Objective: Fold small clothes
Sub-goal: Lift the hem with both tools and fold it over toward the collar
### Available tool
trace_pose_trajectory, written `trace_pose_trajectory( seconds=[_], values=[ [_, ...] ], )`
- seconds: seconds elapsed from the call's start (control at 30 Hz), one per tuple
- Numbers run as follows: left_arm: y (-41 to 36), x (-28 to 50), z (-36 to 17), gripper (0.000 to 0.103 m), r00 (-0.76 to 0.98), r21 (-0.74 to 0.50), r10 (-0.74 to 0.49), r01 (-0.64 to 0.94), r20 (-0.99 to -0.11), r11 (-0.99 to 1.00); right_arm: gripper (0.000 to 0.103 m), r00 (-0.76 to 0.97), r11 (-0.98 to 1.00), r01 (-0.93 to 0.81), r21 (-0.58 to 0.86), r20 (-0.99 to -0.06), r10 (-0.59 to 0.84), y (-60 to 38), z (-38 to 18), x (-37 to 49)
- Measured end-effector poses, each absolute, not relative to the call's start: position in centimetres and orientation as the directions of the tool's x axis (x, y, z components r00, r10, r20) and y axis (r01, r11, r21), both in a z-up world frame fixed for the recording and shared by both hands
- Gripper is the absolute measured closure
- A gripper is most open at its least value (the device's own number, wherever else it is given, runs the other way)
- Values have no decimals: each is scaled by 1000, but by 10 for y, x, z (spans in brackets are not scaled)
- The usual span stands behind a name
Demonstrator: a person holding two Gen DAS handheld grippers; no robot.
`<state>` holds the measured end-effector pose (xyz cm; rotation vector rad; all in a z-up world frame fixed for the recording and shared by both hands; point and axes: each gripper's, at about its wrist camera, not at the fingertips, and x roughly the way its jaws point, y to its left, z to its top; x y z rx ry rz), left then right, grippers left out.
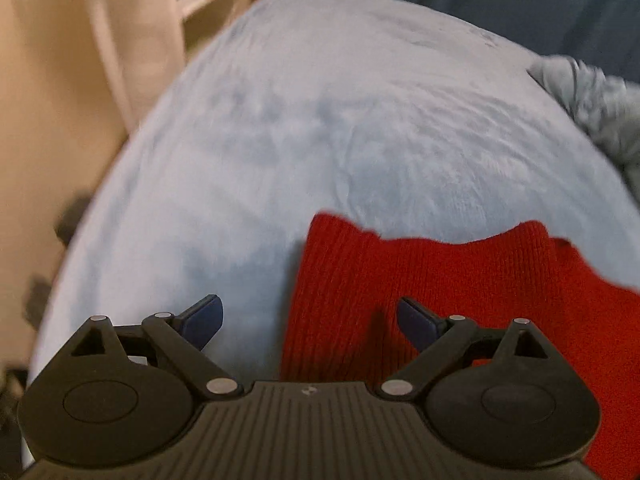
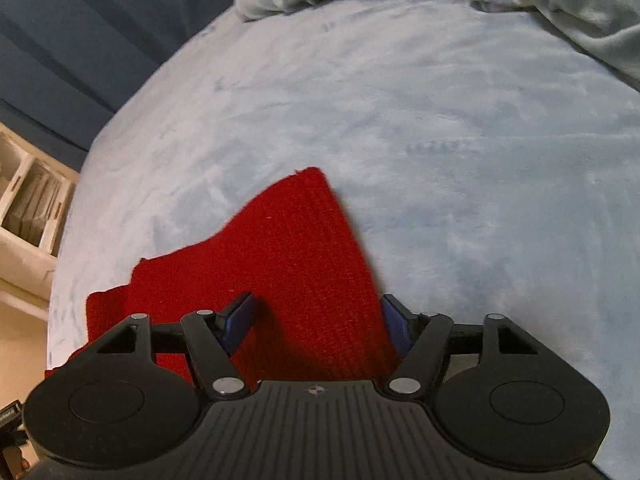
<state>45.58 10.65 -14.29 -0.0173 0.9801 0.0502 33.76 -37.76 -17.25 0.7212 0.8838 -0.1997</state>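
Observation:
A red ribbed knit garment (image 1: 440, 300) lies flat on the pale blue fleece bed cover (image 1: 320, 140). My left gripper (image 1: 310, 316) is open wide just above the garment's left edge. Its right finger (image 1: 416, 320) is over the red knit and its left finger (image 1: 204, 316) is over bare blanket. In the right wrist view the same red garment (image 2: 288, 260) runs to a point ahead of my right gripper (image 2: 319, 310). That gripper is open, with the knit lying between and under its blue-padded fingers (image 2: 240, 316). Neither gripper pinches the fabric.
Crumpled grey-blue bedding (image 2: 580, 8) is heaped along the far edge of the bed, and also shows at the right as a bedding heap (image 1: 592, 100). A dark blue curtain (image 2: 80, 40) hangs behind. A white shelf unit (image 2: 28, 208) stands off the bed's left side.

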Motion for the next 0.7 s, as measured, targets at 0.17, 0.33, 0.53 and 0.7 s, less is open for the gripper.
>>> trace_pose_trajectory(
  seconds=[0.17, 0.33, 0.53, 0.7],
  values=[
    [71, 455, -146, 49, 612, 174, 84, 89, -786, 981, 41, 657, 746, 441, 499, -746, 110, -374, -169, 335],
    [60, 452, -135, 93, 618, 158, 29, 155, -785, 975, 87, 703, 827, 356, 435, -708, 70, -363, -151, 327],
    [129, 467, -123, 93, 602, 19, 23, -13, -798, 1000, 88, 804, 817, 293, 496, -591, 70, -376, -115, 311],
    [113, 474, -169, 88, 565, 108, 84, 8, -821, 994, 79, 653, 832, 396, 389, -756, 42, -381, -181, 350]
  ],
)
